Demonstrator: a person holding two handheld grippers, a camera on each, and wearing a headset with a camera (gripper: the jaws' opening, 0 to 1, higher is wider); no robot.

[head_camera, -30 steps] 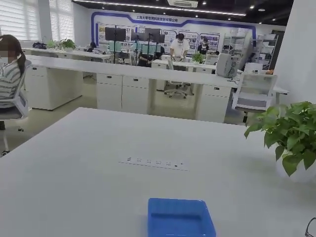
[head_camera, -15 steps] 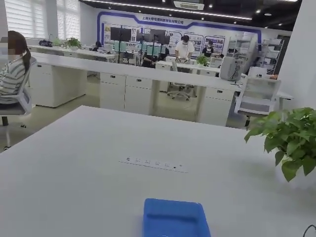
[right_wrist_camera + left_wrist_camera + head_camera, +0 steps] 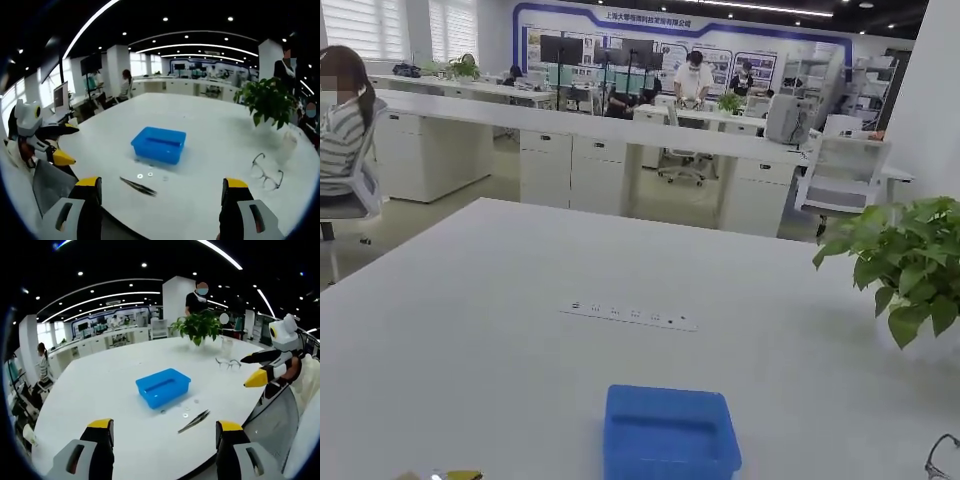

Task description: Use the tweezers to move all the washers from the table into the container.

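Note:
A blue container (image 3: pixel 670 435) (image 3: pixel 163 386) (image 3: pixel 159 144) stands on the white table. Thin metal tweezers (image 3: pixel 194 421) (image 3: pixel 138 186) lie on the table just in front of it. A few small washers (image 3: pixel 186 415) (image 3: pixel 150 174) lie between the tweezers and the container. My left gripper (image 3: pixel 162 432) is open and empty, held back from the table edge. My right gripper (image 3: pixel 160 187) is open too, with nothing between its fingers. The right gripper (image 3: pixel 270 370) also appears open in the left gripper view, and the left gripper (image 3: pixel 45 142) in the right gripper view.
Eyeglasses (image 3: pixel 942 458) (image 3: pixel 266 172) lie on the table to the right of the container. A potted plant (image 3: pixel 910 265) (image 3: pixel 197 326) stands at the table's right. A power strip (image 3: pixel 630 315) is set into the table beyond the container. People sit and stand at desks behind.
The head camera has tilted down, so the container shows more fully and the eyeglasses come in. A yellow gripper tip appears at the bottom left edge.

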